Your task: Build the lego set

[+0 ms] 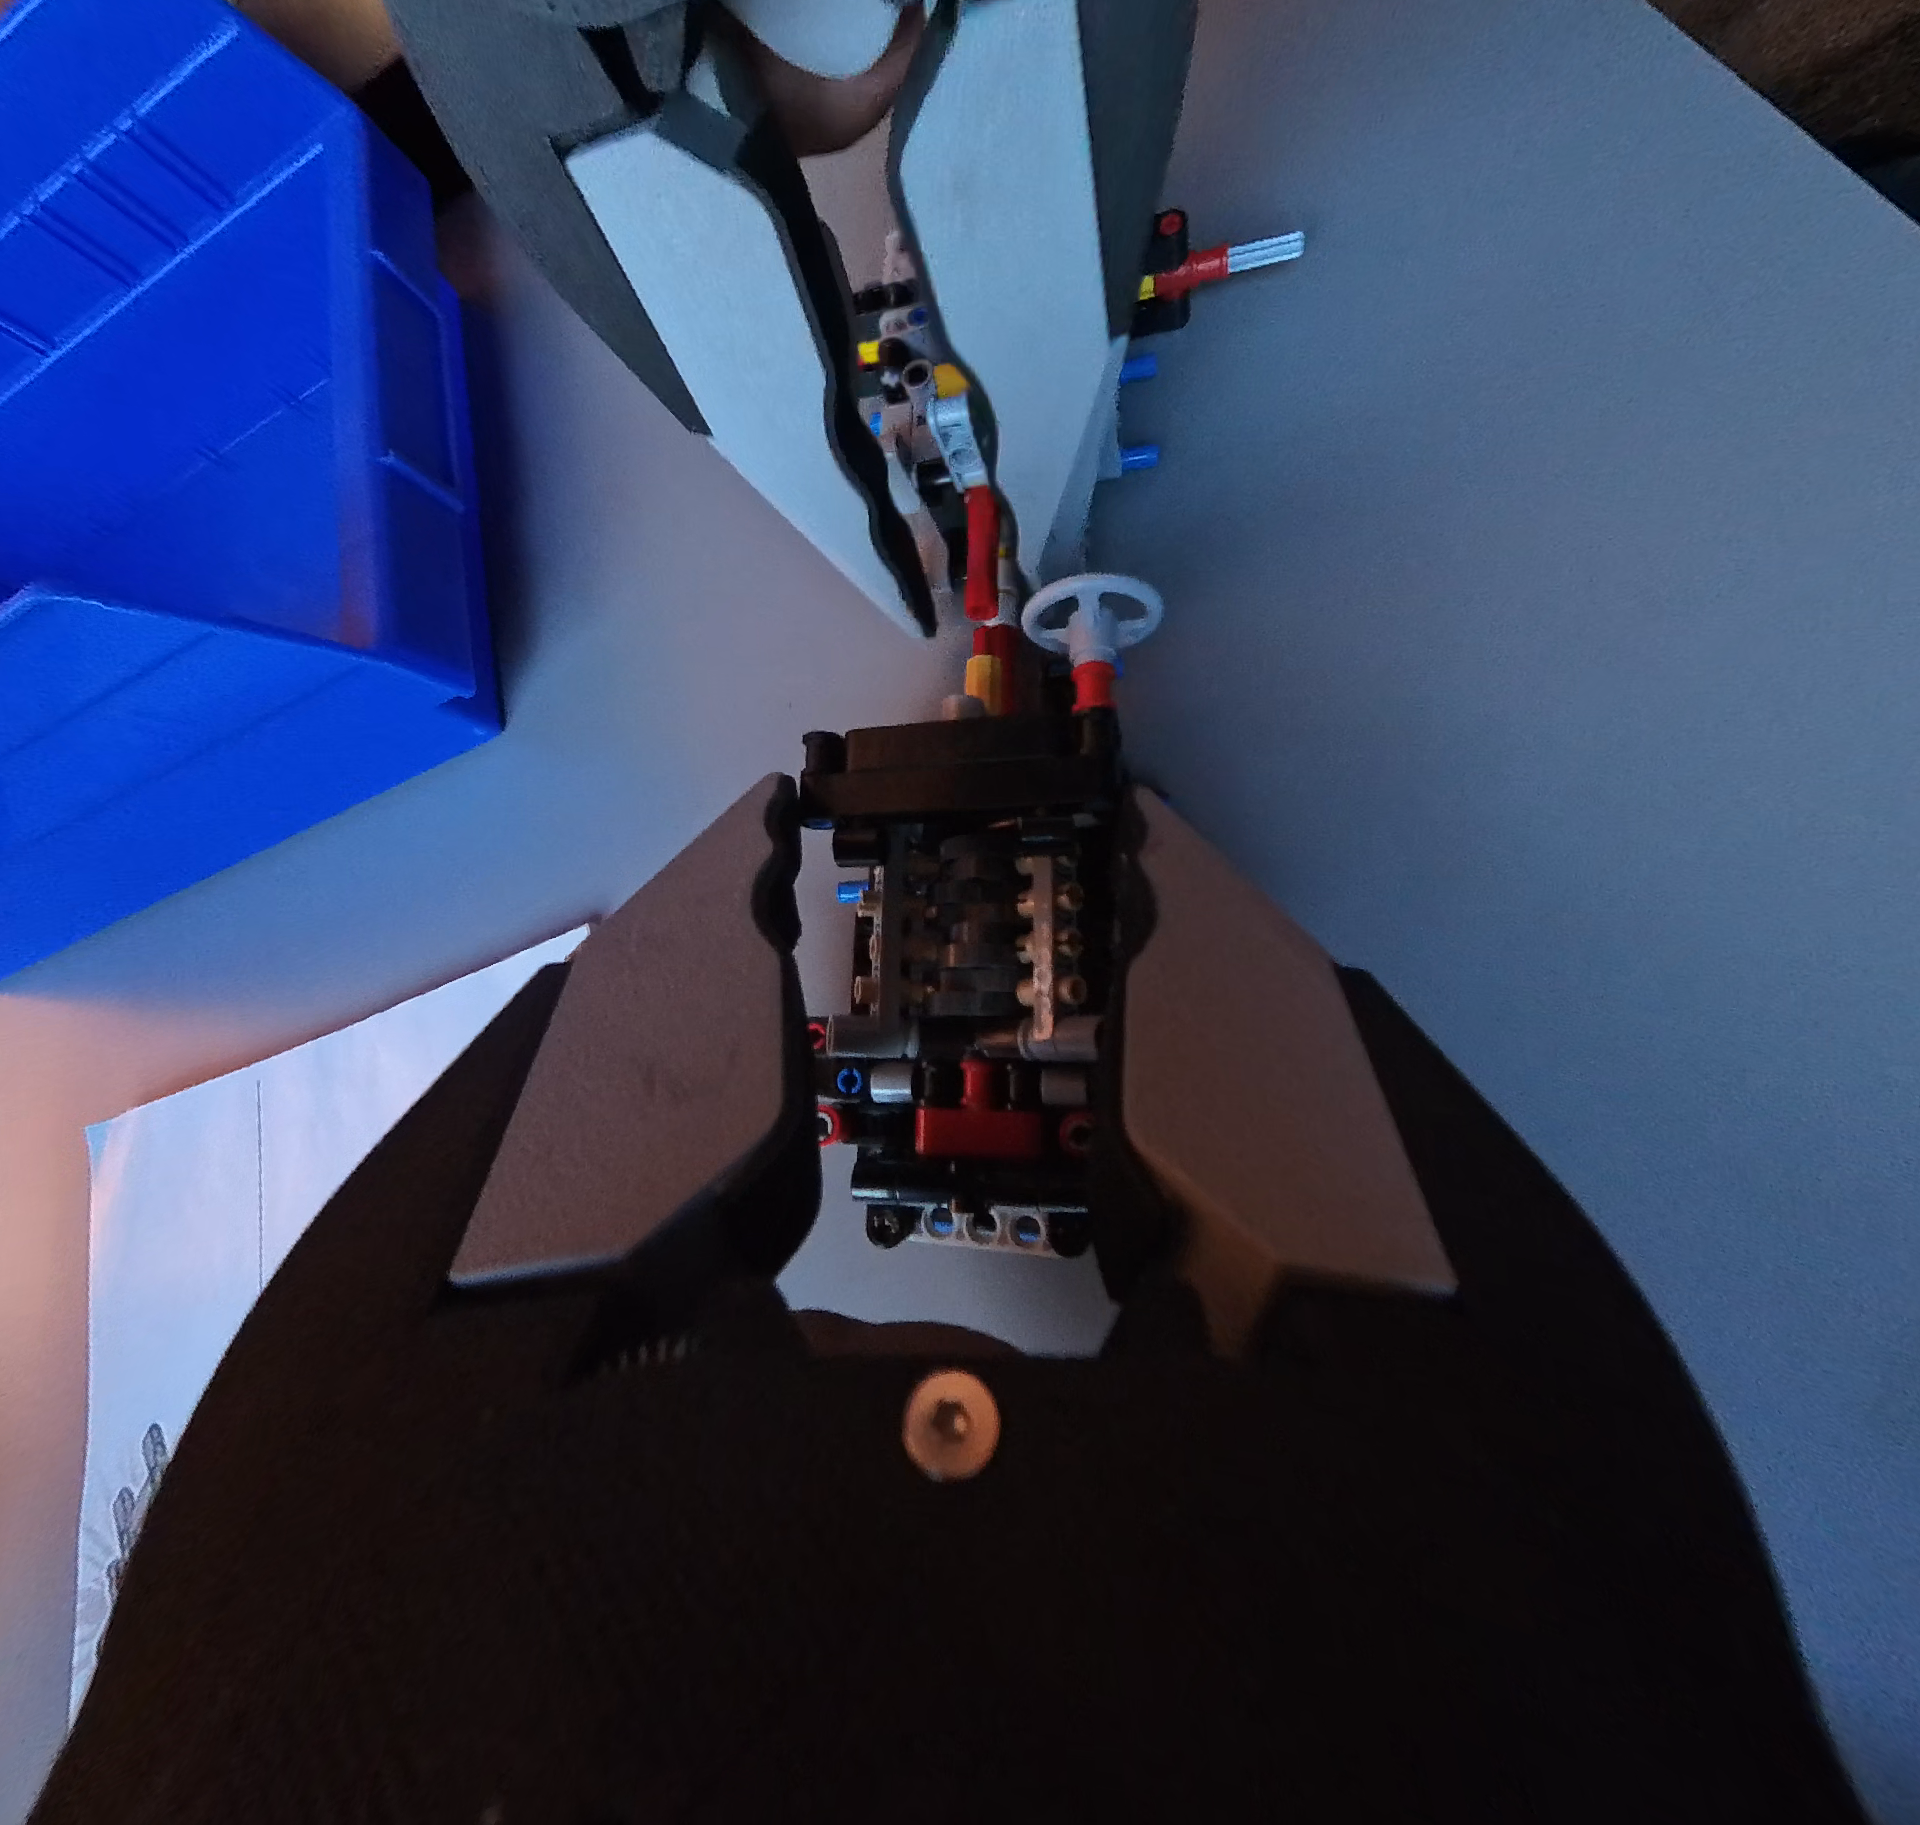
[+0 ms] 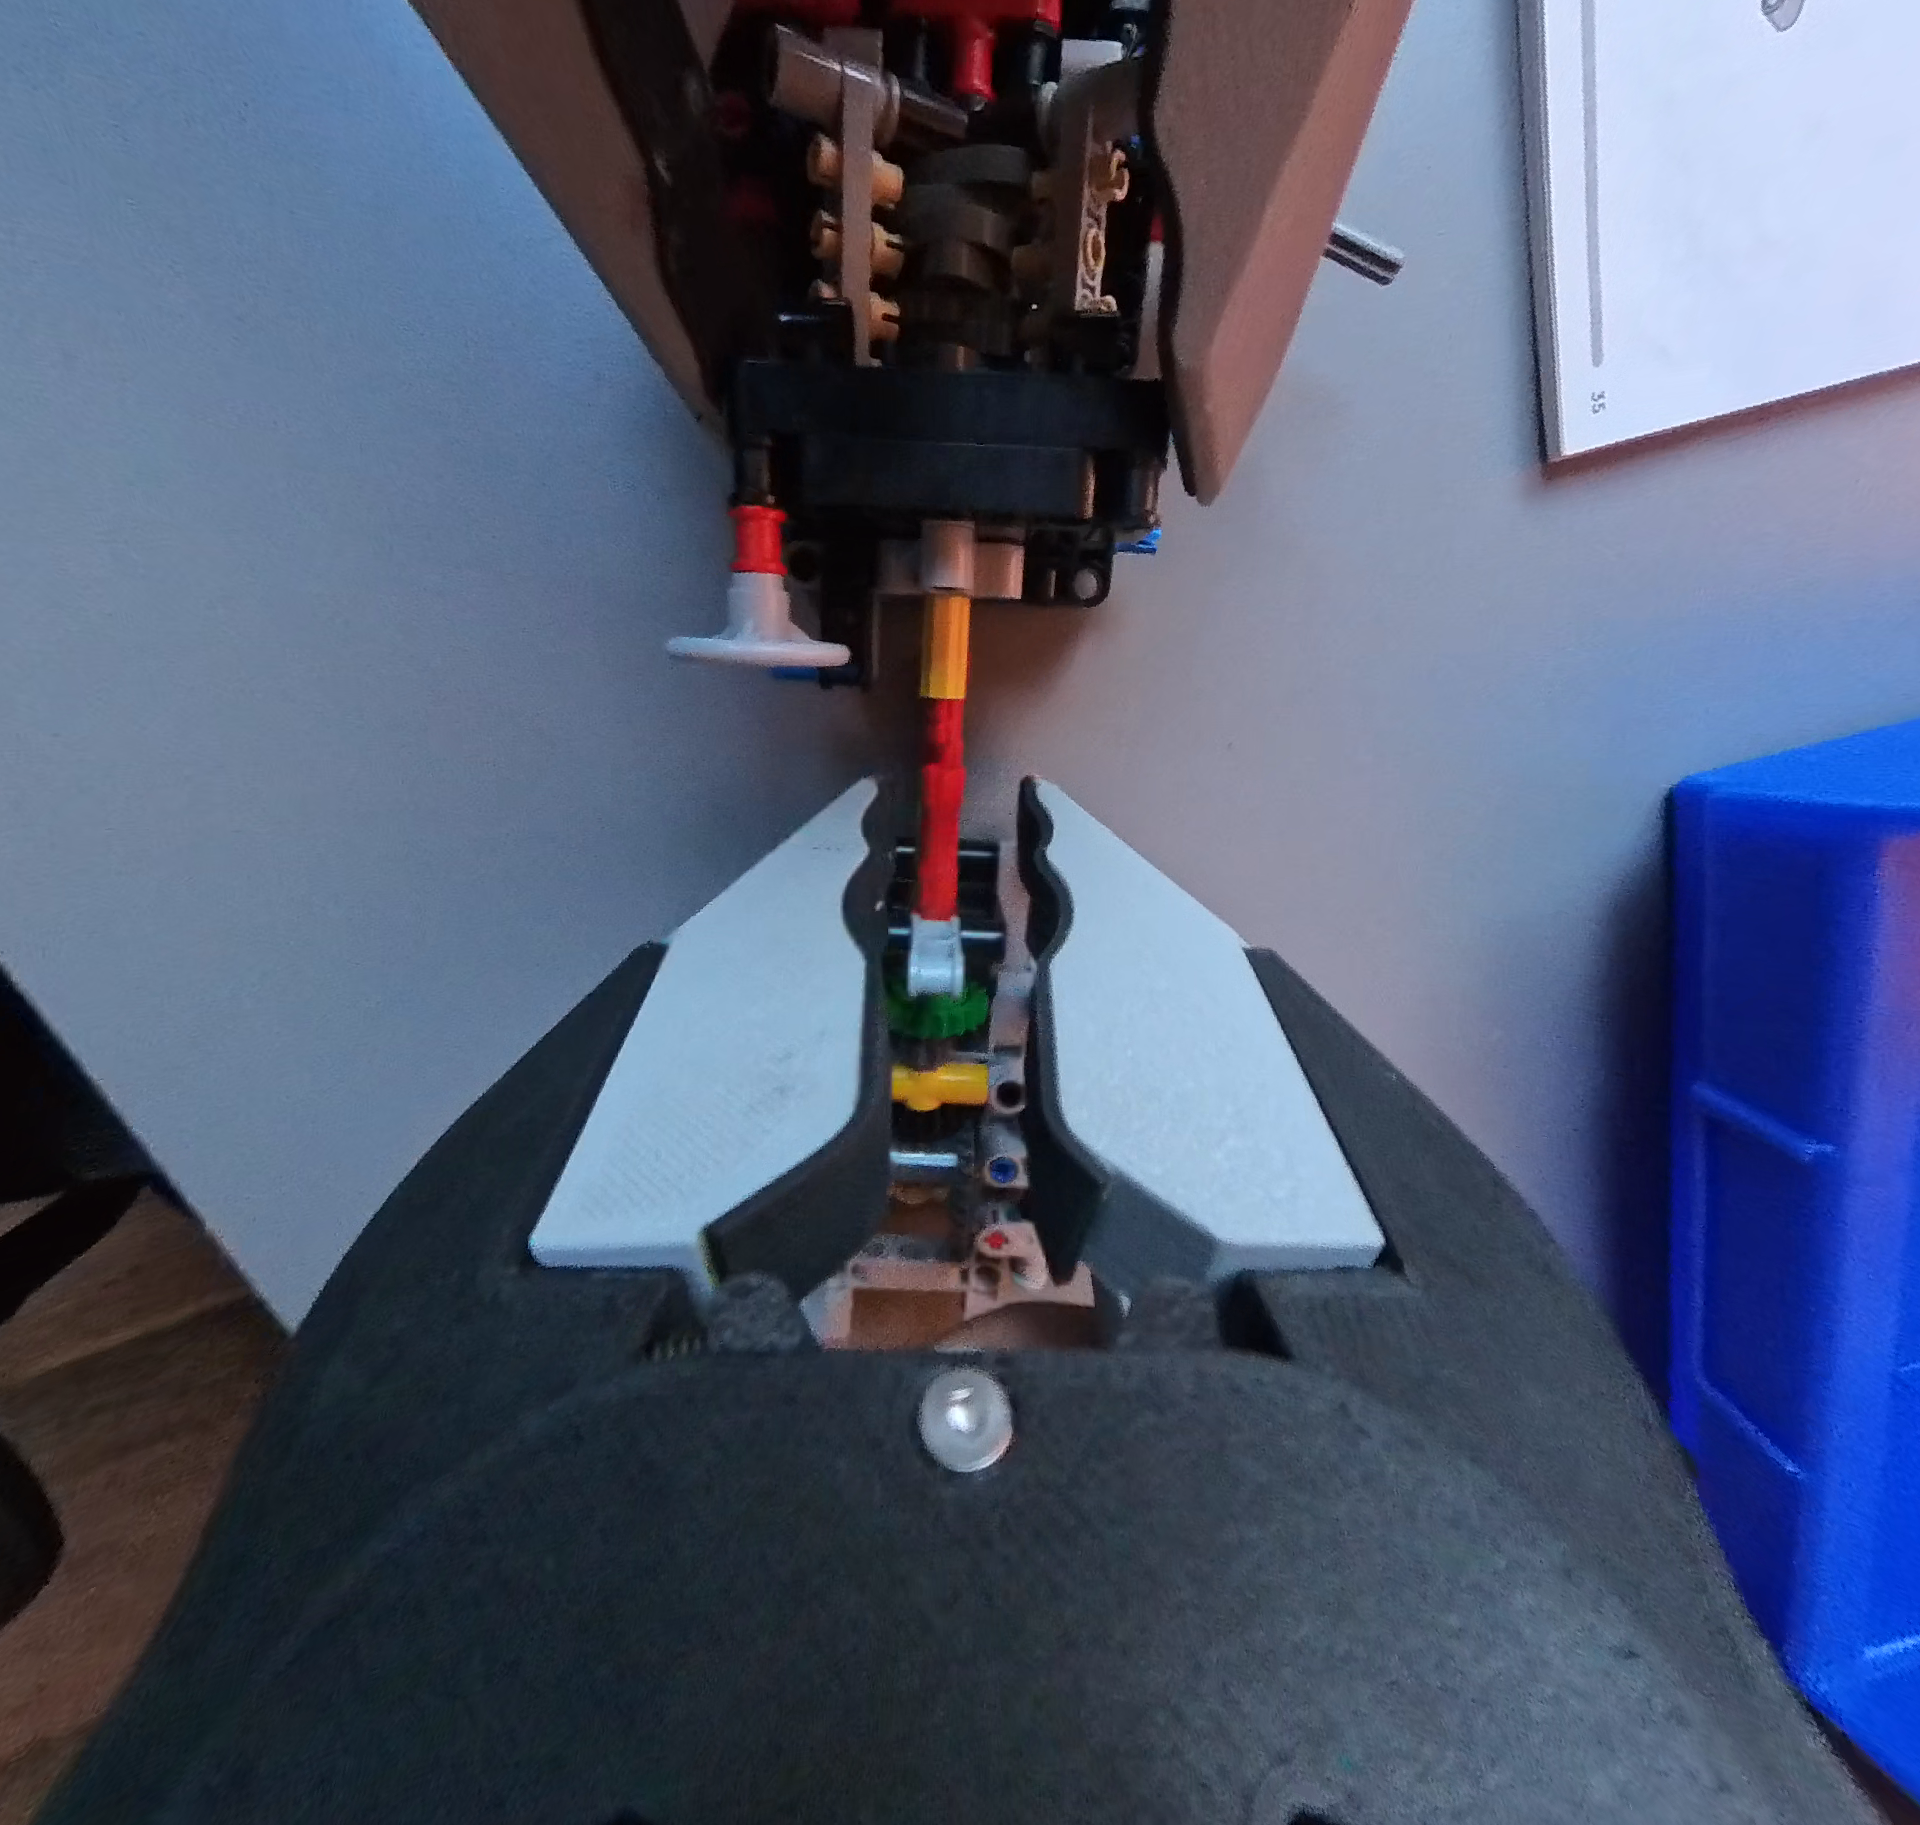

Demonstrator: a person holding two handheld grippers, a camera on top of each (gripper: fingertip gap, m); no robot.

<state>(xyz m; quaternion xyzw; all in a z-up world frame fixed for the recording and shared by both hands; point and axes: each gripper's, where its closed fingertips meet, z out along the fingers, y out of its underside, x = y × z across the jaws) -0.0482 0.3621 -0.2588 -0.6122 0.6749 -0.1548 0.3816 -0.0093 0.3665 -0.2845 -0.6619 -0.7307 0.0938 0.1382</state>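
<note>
Grey table (image 1: pixel 1558 840), blue bin (image 1: pixel 208 425) at its edge, contents unseen; printed sheet (image 1: pixel 312 1152) alongside. Left gripper (image 1: pixel 961 819) clamped on black engine block (image 1: pixel 966 944), pads pressed to both sides. Facing it nose to nose, right gripper (image 2: pixel 951 819) pinched on smaller gear block (image 2: pixel 956 1069). Red shaft (image 2: pixel 940 819) ran straight between, along both grippers' axes. White wheel (image 1: pixel 1091 612) just beside.

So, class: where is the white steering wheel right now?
In the left wrist view, the white steering wheel sits right of centre on a red post atop the black brick assembly, beside the red shaft.
</note>
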